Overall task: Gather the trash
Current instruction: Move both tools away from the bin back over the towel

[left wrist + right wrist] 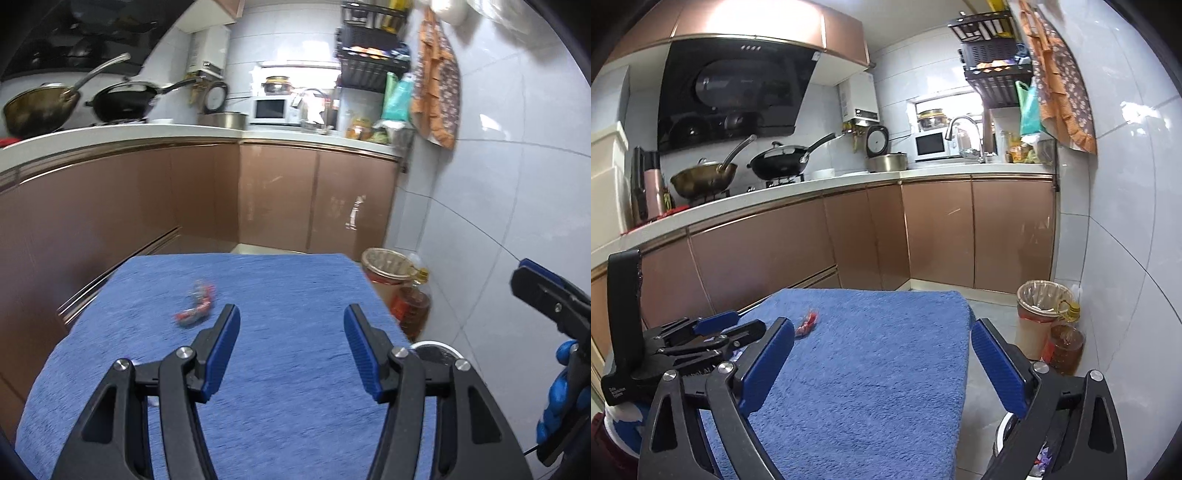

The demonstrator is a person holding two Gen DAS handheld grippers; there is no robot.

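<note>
One red crumpled wrapper (194, 309) lies on the blue towel (280, 288) that covers the counter, toward its far left part. Both tools are released, with nothing between their fingers. The left tool (291, 314) hovers over the towel, the wrapper just ahead and left of its left fingertip. The right tool (882, 326) hangs over the towel's right edge. A lined trash bin (1039, 314) stands on the floor by the wall, beside an oil bottle (1067, 343).
</note>
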